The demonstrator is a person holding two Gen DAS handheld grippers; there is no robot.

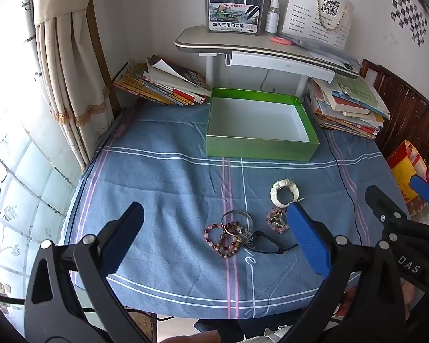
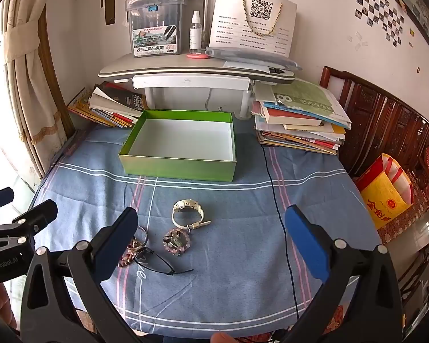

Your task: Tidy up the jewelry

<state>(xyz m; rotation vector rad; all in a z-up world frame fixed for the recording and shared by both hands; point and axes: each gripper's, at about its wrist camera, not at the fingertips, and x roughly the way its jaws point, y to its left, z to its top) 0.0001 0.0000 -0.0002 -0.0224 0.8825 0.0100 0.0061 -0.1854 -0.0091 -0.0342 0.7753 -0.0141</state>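
Two views show our work. From the left wrist, our left hand-held gripper hangs with fingers wide apart above a cluster of beaded bracelets, black glasses and a white watch on the blue-clothed bench; the green box sits beyond, well apart. From the right wrist, our right hand-held gripper is likewise spread apart, holding nothing, over the watch and a pink bracelet.
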